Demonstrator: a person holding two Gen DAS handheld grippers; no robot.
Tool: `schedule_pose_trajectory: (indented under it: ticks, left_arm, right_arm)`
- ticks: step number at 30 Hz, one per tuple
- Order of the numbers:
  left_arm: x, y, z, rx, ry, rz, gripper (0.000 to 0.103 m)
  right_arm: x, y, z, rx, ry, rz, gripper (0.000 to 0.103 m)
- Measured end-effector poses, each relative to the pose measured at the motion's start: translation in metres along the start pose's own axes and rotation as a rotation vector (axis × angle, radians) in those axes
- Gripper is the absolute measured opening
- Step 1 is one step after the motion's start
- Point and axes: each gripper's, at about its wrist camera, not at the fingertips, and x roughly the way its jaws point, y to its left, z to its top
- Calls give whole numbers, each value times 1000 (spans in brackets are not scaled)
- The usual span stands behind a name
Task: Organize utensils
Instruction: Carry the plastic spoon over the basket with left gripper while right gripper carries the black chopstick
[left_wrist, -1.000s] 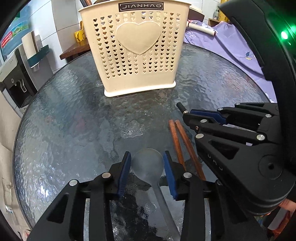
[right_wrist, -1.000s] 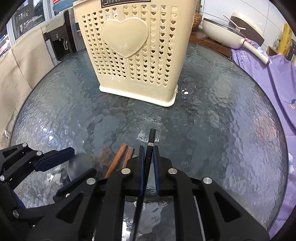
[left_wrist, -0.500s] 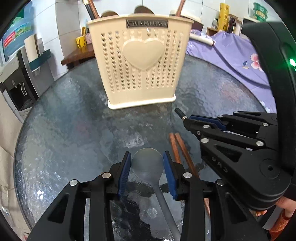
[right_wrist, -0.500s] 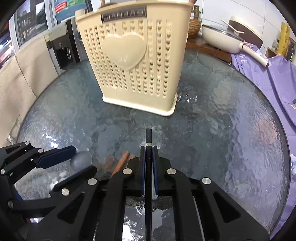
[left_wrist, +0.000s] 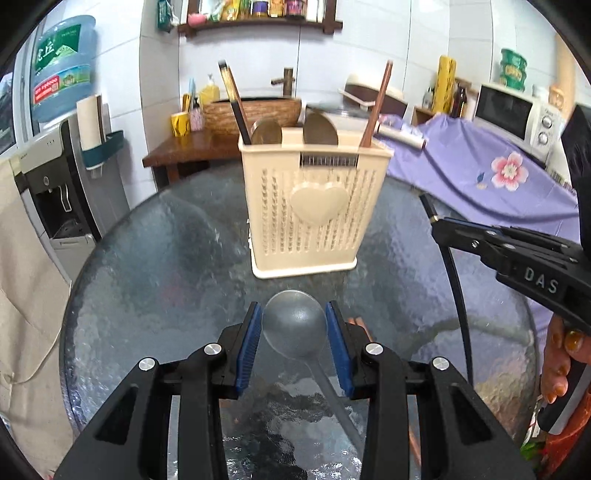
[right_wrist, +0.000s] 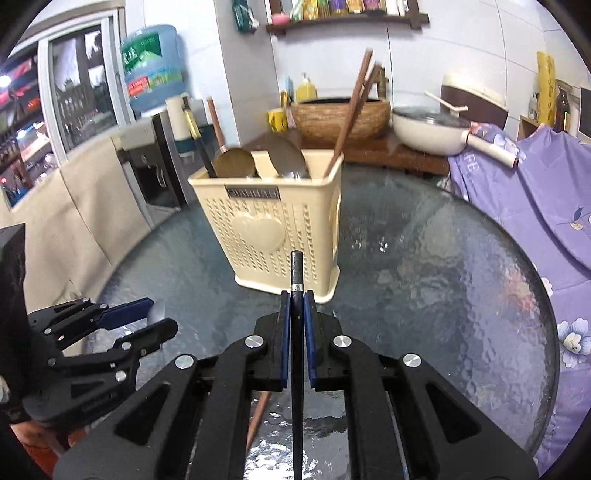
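Partway through, I'd say. The cream holder (left_wrist: 310, 206) on the glass desk (left_wrist: 155, 280) already has spoons and chopsticks standing in it. At least one brown chopstick (right_wrist: 258, 417) lies on the desk below the tools, so that's left.

Left tool (left_wrist: 294, 332): jaws part open, pads clamped on the bowl of a metal spoon (left_wrist: 295, 326), handle trailing back under it. Right tool (right_wrist: 296, 325): jaws nearly closed, pinching a dark chopstick (right_wrist: 296, 273), tip poking forward. Both pieces are in the tools, short of the holder, neither dropped in yet.
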Motion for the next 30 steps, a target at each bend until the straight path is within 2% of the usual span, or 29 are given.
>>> schedule_pose_trajectory:
  ticks: [7, 16, 30]
  left_arm:
    - [-18, 4, 8, -4, -43, -17, 35]
    - [-27, 8, 13, -15, -60, -32, 35]
    - [-39, 9, 23, -8, -113, -16, 35]
  right_arm:
    - [-26, 5, 7, -11, -45, 18, 8]
    - [-51, 10, 13, -23, -89, 25, 8]
    - [-76, 17, 30, -64, -155, 10, 8]
